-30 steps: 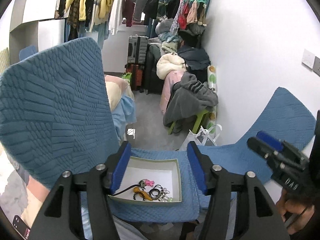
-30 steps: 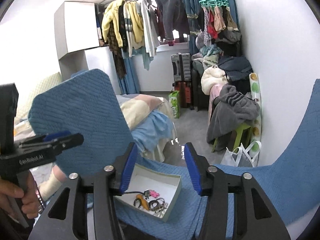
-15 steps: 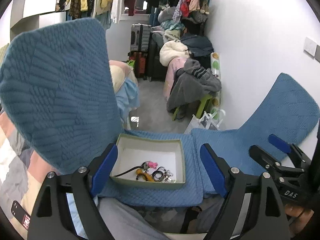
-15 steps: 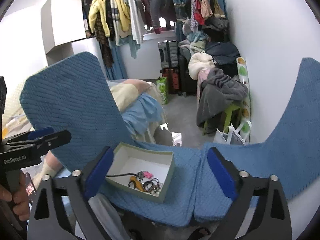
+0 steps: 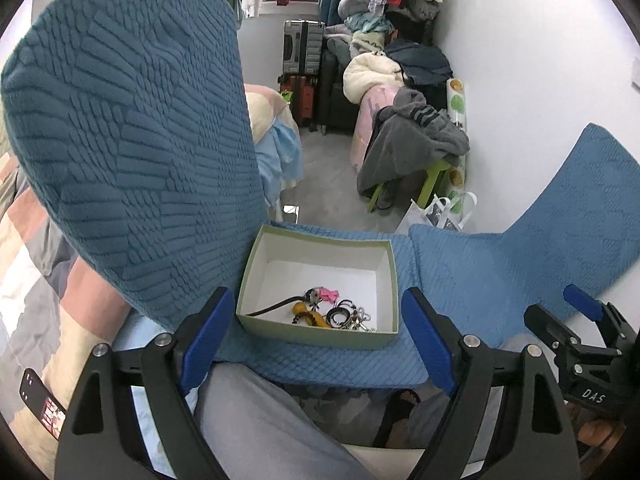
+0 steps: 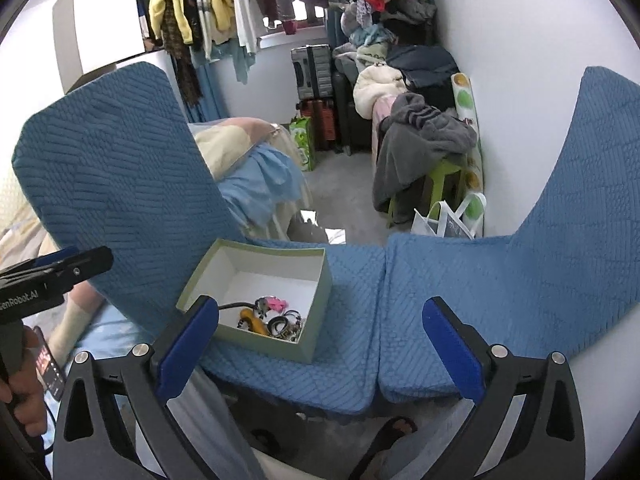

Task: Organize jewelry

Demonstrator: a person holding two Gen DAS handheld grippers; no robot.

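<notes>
This is a lived-in bedroom in a home. Beyond the blue quilted cushion (image 6: 112, 184), a rail of hanging clothes (image 6: 224, 4) runs along the far window. Under that rail stand suitcases (image 6: 312, 68). To the right of the suitcases, along the white wall, coats and blankets lie heaped (image 6: 400, 80), and a grey garment (image 6: 420, 136) drapes over a green stool (image 6: 444, 176). Behind the cushion, bedding (image 6: 248, 160) in cream and pale blue lies piled, probably on a bed. Left of the rail stands a white cabinet (image 6: 100, 12).
</notes>
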